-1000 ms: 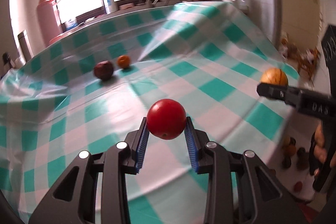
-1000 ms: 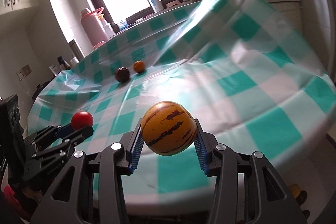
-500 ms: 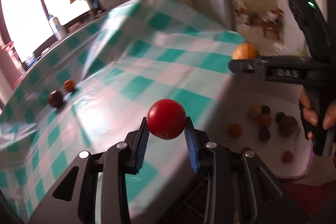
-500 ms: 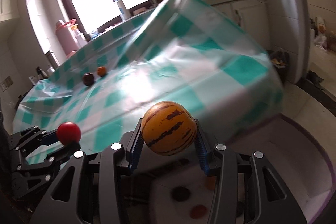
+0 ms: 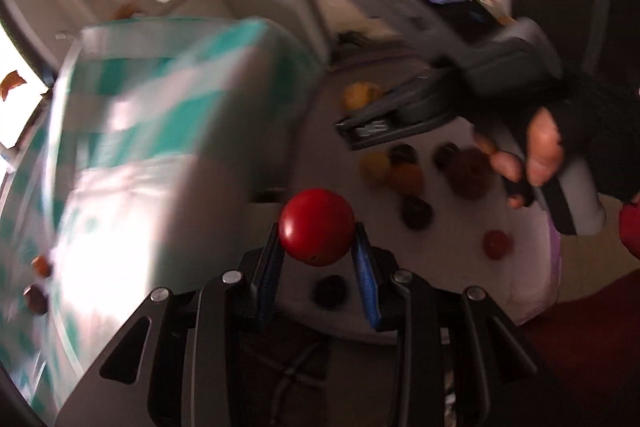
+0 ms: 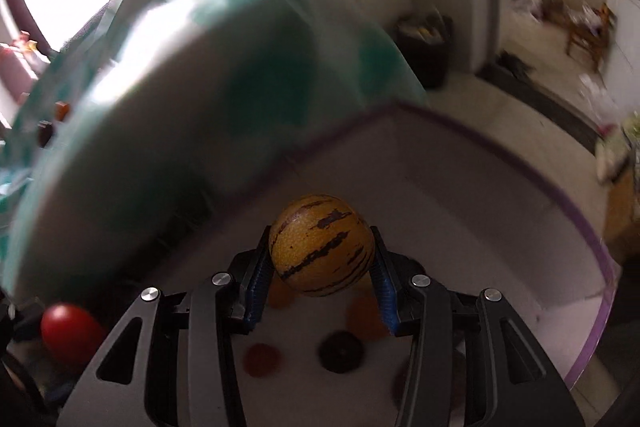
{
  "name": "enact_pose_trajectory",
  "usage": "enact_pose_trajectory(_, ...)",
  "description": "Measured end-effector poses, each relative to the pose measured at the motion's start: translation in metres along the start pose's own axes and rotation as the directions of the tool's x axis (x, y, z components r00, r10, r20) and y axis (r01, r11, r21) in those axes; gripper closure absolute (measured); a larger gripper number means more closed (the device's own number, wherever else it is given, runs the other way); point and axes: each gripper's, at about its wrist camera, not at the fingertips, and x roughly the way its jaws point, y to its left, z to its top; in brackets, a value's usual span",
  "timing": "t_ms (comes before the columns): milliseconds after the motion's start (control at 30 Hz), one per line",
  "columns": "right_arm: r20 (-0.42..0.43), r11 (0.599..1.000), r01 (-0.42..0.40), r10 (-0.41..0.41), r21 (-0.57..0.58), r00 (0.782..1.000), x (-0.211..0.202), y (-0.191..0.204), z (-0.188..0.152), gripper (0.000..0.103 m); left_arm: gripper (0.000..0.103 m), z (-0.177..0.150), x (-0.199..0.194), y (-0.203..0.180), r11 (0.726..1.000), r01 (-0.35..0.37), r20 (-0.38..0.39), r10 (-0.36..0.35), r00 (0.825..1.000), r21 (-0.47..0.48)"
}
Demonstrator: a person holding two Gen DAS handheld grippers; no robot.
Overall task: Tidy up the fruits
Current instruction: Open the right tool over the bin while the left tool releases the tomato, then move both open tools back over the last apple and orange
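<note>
Gripping a red round fruit [image 5: 317, 227], the left tool [image 5: 318, 259] is being swung off the checked worktop [image 5: 160, 99] and held above a white tray [image 5: 532, 291] lower down, where a second ago the cloth was filling the view. A striped yellow melon-like fruit [image 6: 321, 245] is being clamped by the right tool [image 6: 320, 283] over the same tray [image 6: 460, 195], among small dark and orange fruits [image 6: 341, 351]. Both pieces are judged ready for release; two fruits [image 5: 38, 283] are being left on the worktop.
</note>
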Motion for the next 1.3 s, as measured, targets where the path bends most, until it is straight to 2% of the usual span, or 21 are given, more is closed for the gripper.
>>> enact_pose_trajectory(133,-0.074,0.998,0.068,-0.068,0.001,0.995,0.025,-0.013,-0.008,0.058,0.069,-0.001,0.034,-0.022,0.995,0.043,-0.064,-0.037,0.997,0.087)
enact_pose_trajectory(267,-0.158,0.996,0.080,-0.074,0.033,0.985,0.044,-0.021,-0.010,0.058,0.069,-0.006,0.069,-0.041,0.984,0.080,-0.139,-0.058,0.989,0.157)
enact_pose_trajectory(333,-0.172,0.994,0.109,-0.107,0.002,0.979,0.051,-0.017,-0.010,0.058,0.069,-0.008,0.081,-0.047,0.979,0.099,-0.165,-0.070,0.984,0.178)
enact_pose_trajectory(400,-0.192,0.989,0.144,-0.149,-0.037,0.970,0.063,-0.012,-0.009,0.058,0.069,-0.010,0.091,-0.052,0.975,0.112,-0.185,-0.075,0.980,0.195)
enact_pose_trajectory(500,-0.236,0.985,0.158,-0.168,-0.064,0.957,0.079,-0.008,-0.013,0.057,0.068,-0.015,0.103,-0.056,0.970,0.138,-0.222,-0.092,0.971,0.200)
enact_pose_trajectory(633,-0.245,0.983,0.169,-0.183,-0.076,0.952,0.086,-0.003,-0.016,0.057,0.066,-0.021,0.110,-0.053,0.971,0.151,-0.238,-0.105,0.966,0.184)
enact_pose_trajectory(700,-0.237,0.984,0.166,-0.177,-0.067,0.955,0.085,-0.004,-0.014,0.057,0.066,-0.020,0.112,-0.050,0.973,0.152,-0.234,-0.109,0.966,0.174)
enact_pose_trajectory(767,-0.219,0.985,0.165,-0.172,-0.053,0.960,0.080,-0.006,-0.013,0.050,0.063,-0.018,0.112,-0.051,0.975,0.150,-0.226,-0.111,0.968,0.166)
enact_pose_trajectory(833,-0.205,0.986,0.163,-0.167,-0.040,0.964,0.075,-0.009,-0.014,0.038,0.046,-0.018,0.109,-0.045,0.978,0.140,-0.206,-0.106,0.973,0.157)
enact_pose_trajectory(900,-0.179,0.987,0.156,-0.158,-0.024,0.971,0.068,-0.010,-0.013,0.038,0.037,-0.017,0.105,-0.039,0.980,0.135,-0.189,-0.106,0.976,0.147)
enact_pose_trajectory(1167,-0.085,0.990,0.132,-0.128,0.043,0.988,0.040,-0.026,-0.007,0.033,0.025,-0.017,0.101,-0.030,0.986,0.115,-0.160,-0.095,0.983,0.121)
enact_pose_trajectory(1300,-0.044,0.990,0.110,-0.106,0.086,0.993,0.027,-0.030,-0.004,0.029,0.017,-0.015,0.091,-0.029,0.989,0.085,-0.113,-0.072,0.991,0.117)
